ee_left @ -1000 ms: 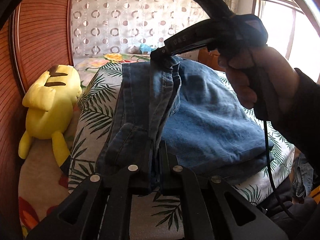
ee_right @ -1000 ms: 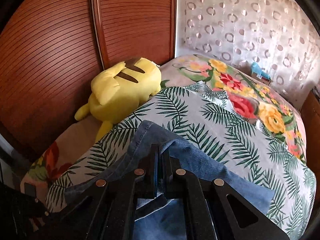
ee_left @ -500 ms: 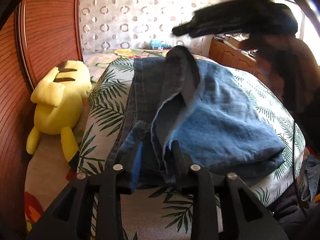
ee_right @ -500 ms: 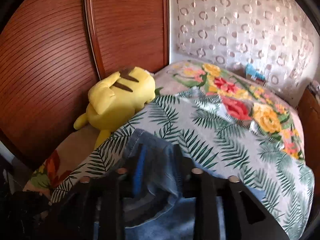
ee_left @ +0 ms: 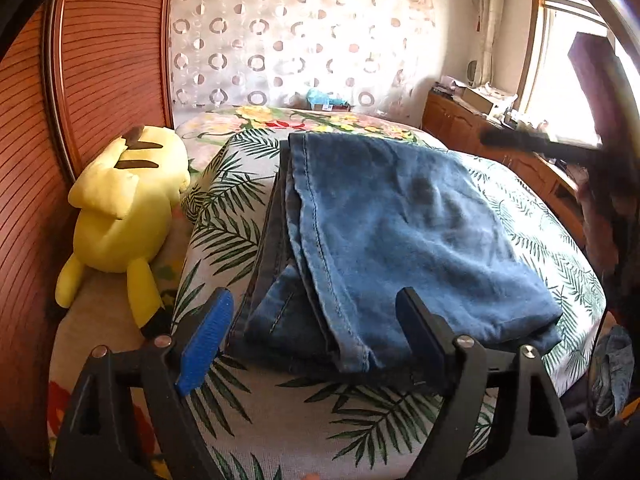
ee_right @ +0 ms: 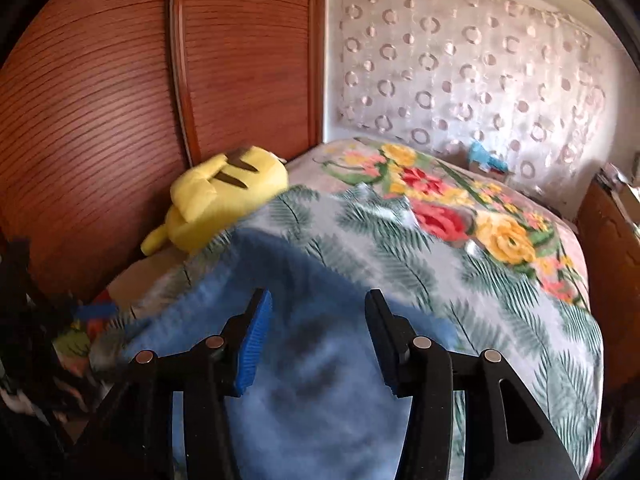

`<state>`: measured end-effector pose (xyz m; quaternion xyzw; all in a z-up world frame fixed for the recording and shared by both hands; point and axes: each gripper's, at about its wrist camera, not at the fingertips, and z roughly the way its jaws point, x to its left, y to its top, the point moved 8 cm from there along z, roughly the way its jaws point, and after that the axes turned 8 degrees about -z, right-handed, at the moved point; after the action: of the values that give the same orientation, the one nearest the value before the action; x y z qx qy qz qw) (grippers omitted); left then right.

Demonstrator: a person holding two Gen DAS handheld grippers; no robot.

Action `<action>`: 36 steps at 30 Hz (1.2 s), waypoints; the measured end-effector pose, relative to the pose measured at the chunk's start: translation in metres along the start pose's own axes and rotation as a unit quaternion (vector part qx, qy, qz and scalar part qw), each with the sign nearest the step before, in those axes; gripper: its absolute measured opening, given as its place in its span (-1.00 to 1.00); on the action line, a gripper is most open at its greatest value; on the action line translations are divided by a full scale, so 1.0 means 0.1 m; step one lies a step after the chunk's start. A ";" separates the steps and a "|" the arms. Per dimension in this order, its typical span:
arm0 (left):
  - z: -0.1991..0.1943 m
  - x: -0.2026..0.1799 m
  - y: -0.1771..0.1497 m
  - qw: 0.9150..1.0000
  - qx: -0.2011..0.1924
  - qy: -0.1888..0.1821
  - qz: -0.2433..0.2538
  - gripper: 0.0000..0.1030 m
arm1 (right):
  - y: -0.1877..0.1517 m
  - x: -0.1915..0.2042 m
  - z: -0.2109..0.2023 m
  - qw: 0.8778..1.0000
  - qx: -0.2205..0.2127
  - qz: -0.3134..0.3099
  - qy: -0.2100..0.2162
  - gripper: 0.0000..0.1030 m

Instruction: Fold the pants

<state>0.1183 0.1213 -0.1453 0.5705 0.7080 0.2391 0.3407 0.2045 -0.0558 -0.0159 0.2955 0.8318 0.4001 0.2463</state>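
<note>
Both jaws spread and holding nothing, my left hand-held gripper (ee_left: 312, 330) and right hand-held gripper (ee_right: 318, 336) hover over the folded pants (ee_left: 400, 236) on the bed (ee_left: 224, 216). I'd press the top layer flat, squaring edges — the right view is blurred, the far hem hidden.

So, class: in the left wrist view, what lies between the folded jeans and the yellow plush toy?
In the left wrist view, only a strip of the palm-leaf bedcover separates the jeans from the plush toy; nothing else lies there.
</note>
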 end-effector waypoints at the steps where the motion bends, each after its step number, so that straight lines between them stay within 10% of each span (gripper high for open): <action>1: -0.02 -0.01 0.02 1.000 -0.005 0.003 0.003 0.62 | -0.09 0.00 -0.04 1.000 0.003 0.003 0.001 -0.02; 18: -0.11 -0.76 0.07 0.998 -0.026 -0.029 0.050 0.62 | -1.03 -0.16 -0.72 0.997 -0.001 0.080 -0.023 -0.01; 36: 0.06 -0.96 -0.10 0.997 -0.002 -0.035 0.068 0.62 | -1.00 -0.25 -0.02 0.990 0.070 0.122 0.009 0.06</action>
<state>0.1276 0.0252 -0.1359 0.6244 0.6551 0.2429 0.3494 0.1916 -0.1248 -0.0917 0.4075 0.8178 0.3707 0.1665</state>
